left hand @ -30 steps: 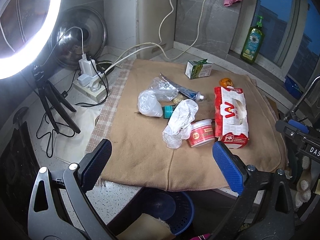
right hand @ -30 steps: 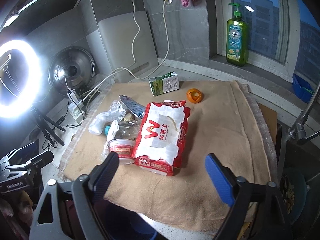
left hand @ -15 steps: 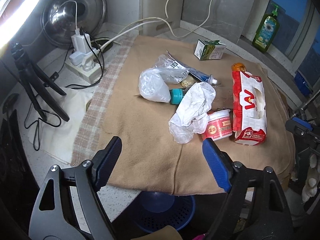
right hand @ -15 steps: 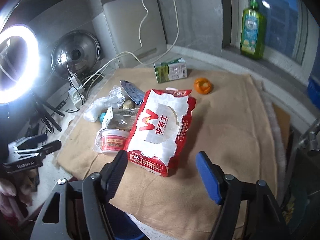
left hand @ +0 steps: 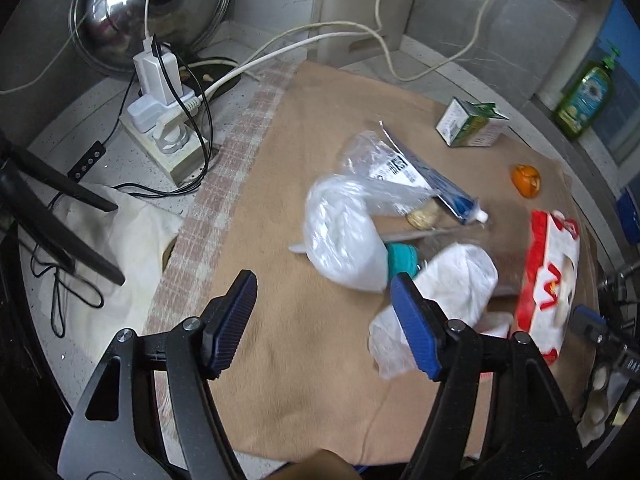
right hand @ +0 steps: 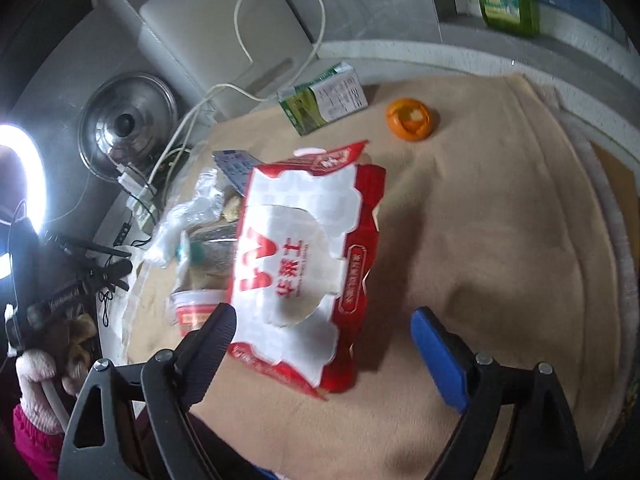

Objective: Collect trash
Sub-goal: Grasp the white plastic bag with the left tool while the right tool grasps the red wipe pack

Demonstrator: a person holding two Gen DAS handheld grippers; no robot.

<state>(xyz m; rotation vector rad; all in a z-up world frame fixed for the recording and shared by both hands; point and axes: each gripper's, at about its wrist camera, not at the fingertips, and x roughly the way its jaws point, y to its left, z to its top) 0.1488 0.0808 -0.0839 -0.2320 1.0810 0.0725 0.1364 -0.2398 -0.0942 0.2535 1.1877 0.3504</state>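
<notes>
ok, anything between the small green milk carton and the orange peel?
Nothing: bare tan cloth separates the green milk carton from the orange peel. Clearest in the right wrist view; the left wrist view agrees.

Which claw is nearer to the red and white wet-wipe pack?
Right. The right claw hangs open over the wet-wipe pack's near end, not touching it. The left claw is open over bare cloth, with the pack off to its right.

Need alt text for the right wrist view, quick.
The open right gripper hovers over a red-and-white wipes pack on a tan cloth. A milk carton and orange peel lie beyond; more trash sits left.
</notes>
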